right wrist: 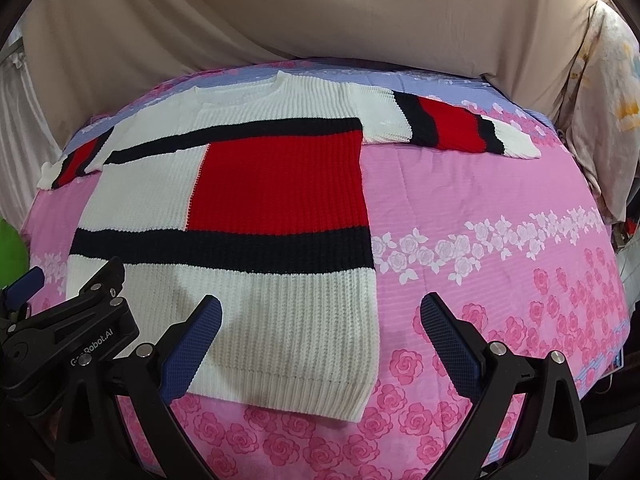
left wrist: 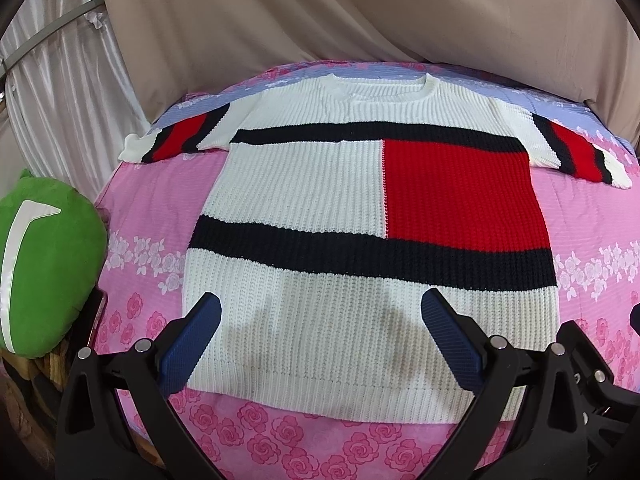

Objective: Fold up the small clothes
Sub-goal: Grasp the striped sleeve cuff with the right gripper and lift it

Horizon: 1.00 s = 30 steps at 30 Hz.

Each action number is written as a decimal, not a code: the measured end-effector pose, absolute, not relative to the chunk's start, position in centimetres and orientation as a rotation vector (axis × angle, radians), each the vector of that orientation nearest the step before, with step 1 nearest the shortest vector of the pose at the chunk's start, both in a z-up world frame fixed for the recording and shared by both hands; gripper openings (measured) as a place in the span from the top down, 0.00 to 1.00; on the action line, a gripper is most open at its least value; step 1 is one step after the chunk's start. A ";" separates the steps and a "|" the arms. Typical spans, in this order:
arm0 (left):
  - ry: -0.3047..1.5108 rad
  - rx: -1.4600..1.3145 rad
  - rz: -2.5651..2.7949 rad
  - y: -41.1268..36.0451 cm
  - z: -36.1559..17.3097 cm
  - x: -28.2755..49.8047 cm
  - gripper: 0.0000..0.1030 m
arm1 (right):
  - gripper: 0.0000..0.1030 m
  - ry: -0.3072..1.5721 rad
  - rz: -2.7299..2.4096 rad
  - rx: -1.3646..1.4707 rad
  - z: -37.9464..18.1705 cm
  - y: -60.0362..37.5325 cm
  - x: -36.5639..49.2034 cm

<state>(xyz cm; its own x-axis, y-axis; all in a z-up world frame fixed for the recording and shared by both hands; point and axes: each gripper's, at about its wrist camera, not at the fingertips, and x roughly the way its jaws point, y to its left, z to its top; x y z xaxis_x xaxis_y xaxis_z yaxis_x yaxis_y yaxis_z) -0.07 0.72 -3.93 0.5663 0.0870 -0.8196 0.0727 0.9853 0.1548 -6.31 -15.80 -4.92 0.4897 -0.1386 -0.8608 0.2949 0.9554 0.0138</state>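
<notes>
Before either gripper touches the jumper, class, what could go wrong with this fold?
1. The chunky ribbed jumper may stretch or bunch if pinched only at the hem.
2. Both sleeves lie spread wide; the right sleeve could drag and end up crooked.
3. The left tongs and right tongs, both open, hover close together, so they could collide.

A pink bedsheet [left wrist: 152, 216] printed with roses and a band of white flowers covered the bed, turning pale lilac-blue toward its far edge. Behind it hung a beige draped cloth [left wrist: 320, 12], with a shiny white curtain [left wrist: 60, 92] to the left. A green plush cushion [left wrist: 44, 264] with a white curved mark sat at the bed's left side. In the right wrist view, a floral pale fabric [right wrist: 604, 120] hung at the far right.
</notes>
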 end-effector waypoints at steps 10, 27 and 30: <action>0.907 0.112 -0.064 2.8 -2.5 3.8 0.05 | 0.05 0.937 -0.385 0.436 -6.0 -28.1 -2.0; 0.967 -0.030 0.015 -3.8 -6.3 6.5 0.05 | 0.27 0.738 -0.649 0.960 -16.2 -66.2 6.6; 0.977 0.002 -0.007 -4.3 -6.8 7.2 0.05 | 0.69 0.745 -0.639 0.957 -16.3 -66.4 7.8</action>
